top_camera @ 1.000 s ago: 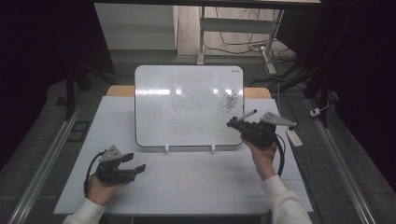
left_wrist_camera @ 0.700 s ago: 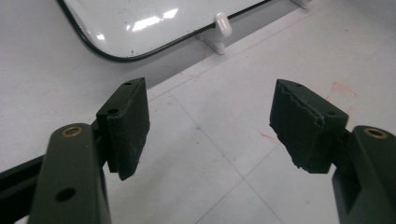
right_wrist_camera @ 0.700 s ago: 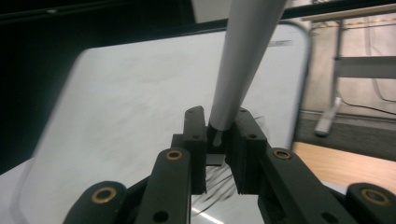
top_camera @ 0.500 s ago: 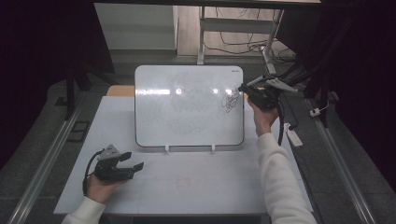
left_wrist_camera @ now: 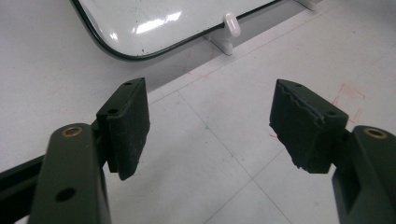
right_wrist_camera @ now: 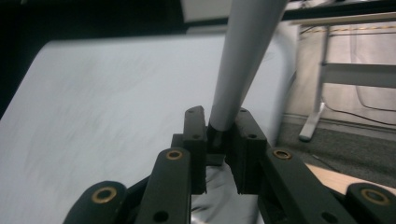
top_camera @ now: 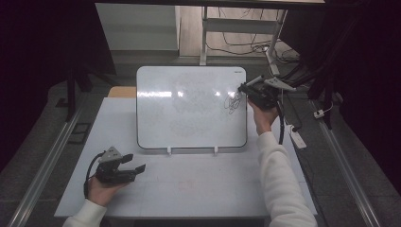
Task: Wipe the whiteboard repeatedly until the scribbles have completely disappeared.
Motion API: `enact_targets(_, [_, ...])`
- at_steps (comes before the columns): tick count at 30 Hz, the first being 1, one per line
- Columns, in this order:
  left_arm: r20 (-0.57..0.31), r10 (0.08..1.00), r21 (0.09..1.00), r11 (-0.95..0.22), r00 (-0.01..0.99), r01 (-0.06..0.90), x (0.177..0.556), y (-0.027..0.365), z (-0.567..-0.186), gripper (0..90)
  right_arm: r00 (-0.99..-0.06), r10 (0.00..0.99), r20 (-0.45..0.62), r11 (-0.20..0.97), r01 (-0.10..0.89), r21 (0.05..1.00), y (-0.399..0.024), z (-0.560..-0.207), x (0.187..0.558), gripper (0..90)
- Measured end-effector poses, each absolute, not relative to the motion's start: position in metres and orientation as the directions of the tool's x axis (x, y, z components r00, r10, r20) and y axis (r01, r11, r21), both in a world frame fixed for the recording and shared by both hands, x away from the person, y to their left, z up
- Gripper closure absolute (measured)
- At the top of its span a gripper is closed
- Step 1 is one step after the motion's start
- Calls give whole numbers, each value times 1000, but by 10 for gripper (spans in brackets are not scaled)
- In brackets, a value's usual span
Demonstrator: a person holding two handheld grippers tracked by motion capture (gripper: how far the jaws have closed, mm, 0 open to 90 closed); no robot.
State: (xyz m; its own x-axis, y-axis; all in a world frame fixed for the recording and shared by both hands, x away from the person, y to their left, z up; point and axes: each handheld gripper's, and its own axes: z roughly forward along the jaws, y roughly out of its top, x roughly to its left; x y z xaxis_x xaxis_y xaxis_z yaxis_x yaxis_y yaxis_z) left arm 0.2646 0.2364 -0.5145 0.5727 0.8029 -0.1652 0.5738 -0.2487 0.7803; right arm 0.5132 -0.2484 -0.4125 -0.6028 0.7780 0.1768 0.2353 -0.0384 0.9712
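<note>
White marker [right_wrist_camera: 243, 60] clamped in right gripper [right_wrist_camera: 217, 135]

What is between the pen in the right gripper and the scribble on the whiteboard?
Nothing visible. The right gripper holds a white marker at the whiteboard, right above the scribble. The high view shows bare board between them.

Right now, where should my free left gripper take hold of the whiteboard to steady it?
Probably its lower left edge, coming from the left. The whiteboard is a thin panel leaning on two small feet, so the left gripper's open fingers can straddle that rim.
</note>
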Motion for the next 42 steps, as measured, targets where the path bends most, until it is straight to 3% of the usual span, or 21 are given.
enact_targets(5, [-171, 803, 780, -243, 571, 576, 265, 238, -515, 300, -675, 728, 119, 57, 233, 971, -238, -420, 506, 775])
enact_targets(8, [-173, 804, 779, -242, 569, 579, 266, 238, -515, 300, -604, 785, 141, -6, 220, 975, -251, -414, 510, 776])
enact_targets(11, [-169, 803, 781, -245, 572, 574, 265, 237, -515, 300, -604, 780, 161, -21, 233, 972, -251, -416, 510, 775])
enact_targets(12, [-170, 802, 781, -244, 572, 574, 265, 237, -515, 300, -661, 739, 130, 51, 248, 968, -240, -421, 506, 776])
enact_targets(14, [-170, 804, 780, -244, 570, 577, 266, 237, -515, 300, -673, 732, 101, 85, 238, 968, -236, -421, 504, 776])
enact_targets(17, [-172, 804, 777, -244, 569, 580, 266, 237, -515, 300, -595, 791, 141, -2, 227, 974, -251, -412, 510, 776])
enact_targets(19, [-169, 803, 780, -245, 571, 575, 265, 237, -515, 300, -593, 787, 170, -31, 237, 971, -252, -414, 510, 776])
enact_targets(21, [-172, 802, 782, -242, 573, 574, 265, 237, -514, 300, -671, 733, 116, 73, 246, 967, -233, -422, 503, 776])
enact_targets(24, [-172, 804, 778, -243, 570, 579, 267, 238, -516, 300, -687, 722, 86, 110, 236, 966, -228, -421, 502, 776])
enact_targets(26, [-172, 803, 777, -245, 570, 580, 267, 237, -516, 300, -623, 769, 144, 8, 235, 972, -240, -414, 510, 775])
enact_targets(28, [-169, 803, 781, -244, 571, 575, 266, 237, -515, 300, -630, 756, 178, -18, 251, 968, -236, -417, 511, 776])
enact_targets(31, [-169, 804, 786, -240, 571, 570, 266, 238, -514, 301, -720, 689, 84, 133, 239, 962, -212, -422, 503, 776])
enact_targets(35, [-168, 805, 781, -244, 570, 575, 267, 238, -515, 300, -681, 729, 77, 108, 225, 968, -217, -416, 505, 775])
enact_targets(37, [-168, 803, 784, -243, 571, 571, 265, 237, -514, 301, -635, 760, 137, 22, 236, 972, -227, -415, 510, 775])
enact_targets(42, [-169, 805, 784, -240, 568, 573, 266, 238, -515, 301, -720, 689, 82, 144, 247, 958, -209, -424, 498, 775])
